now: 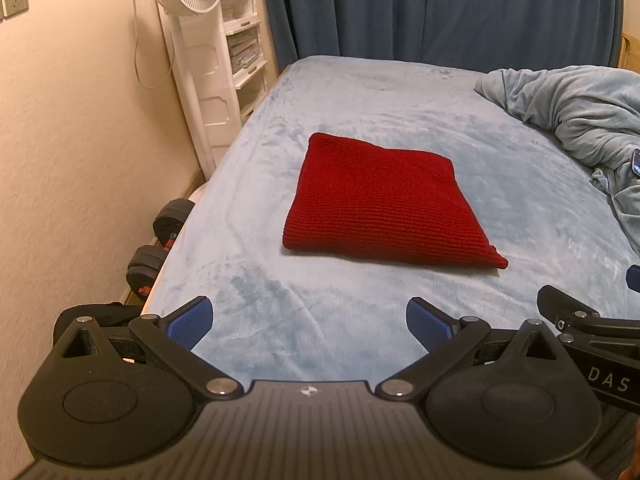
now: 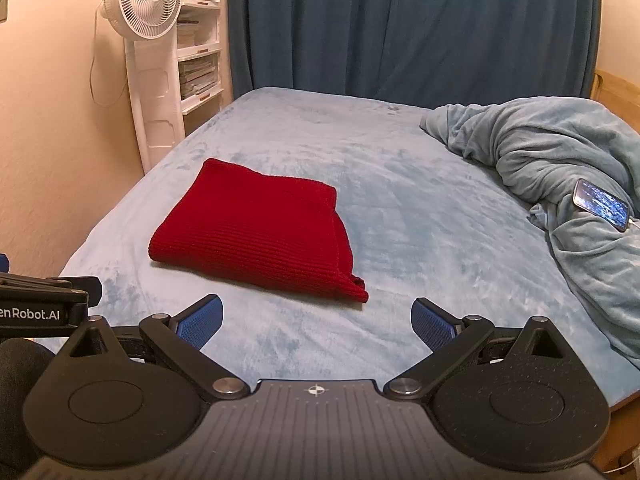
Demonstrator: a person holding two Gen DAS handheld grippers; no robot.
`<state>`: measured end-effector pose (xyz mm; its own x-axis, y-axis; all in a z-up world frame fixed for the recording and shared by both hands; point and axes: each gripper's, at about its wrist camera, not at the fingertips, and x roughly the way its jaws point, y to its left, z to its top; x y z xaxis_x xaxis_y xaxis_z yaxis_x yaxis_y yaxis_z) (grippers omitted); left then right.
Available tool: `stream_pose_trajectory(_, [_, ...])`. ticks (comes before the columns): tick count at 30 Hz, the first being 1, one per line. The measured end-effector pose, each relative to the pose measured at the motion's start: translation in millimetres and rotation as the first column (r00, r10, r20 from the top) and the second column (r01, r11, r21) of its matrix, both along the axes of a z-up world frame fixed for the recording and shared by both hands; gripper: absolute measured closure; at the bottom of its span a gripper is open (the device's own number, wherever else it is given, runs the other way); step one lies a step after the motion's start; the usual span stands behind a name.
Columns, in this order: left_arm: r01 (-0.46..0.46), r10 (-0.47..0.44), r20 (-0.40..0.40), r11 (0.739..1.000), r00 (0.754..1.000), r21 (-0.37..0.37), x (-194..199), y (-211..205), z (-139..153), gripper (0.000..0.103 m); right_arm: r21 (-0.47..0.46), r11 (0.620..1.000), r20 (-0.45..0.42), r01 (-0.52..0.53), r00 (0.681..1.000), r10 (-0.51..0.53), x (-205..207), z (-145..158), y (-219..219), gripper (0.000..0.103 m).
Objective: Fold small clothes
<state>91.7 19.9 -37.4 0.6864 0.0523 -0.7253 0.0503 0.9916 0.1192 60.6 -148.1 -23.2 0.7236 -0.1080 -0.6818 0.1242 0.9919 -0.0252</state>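
Observation:
A red knitted garment (image 1: 380,204) lies folded into a flat rectangle on the light blue bed (image 1: 320,320). It also shows in the right wrist view (image 2: 260,232), left of centre. My left gripper (image 1: 310,326) is open and empty, held above the bed's near part, short of the garment. My right gripper (image 2: 316,324) is open and empty, also short of the garment and to its right. The right gripper's body shows at the right edge of the left wrist view (image 1: 592,332).
A crumpled blue-grey blanket (image 2: 560,168) is heaped on the bed's right side with a phone (image 2: 602,204) on it. A white standing fan (image 2: 148,40) and shelves stand by the left wall. Dumbbells (image 1: 160,244) lie on the floor left of the bed. Blue curtains hang behind.

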Motion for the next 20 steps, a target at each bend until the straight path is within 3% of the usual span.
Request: stream_pose_trajectory(20, [0.005,-0.005,-0.011,1.000,1.000,0.024,-2.0,-2.7,-5.5,0.000,0.006,1.000,-0.007,-0.012,1.000,0.012,-0.3,-2.2,2.5,0.003])
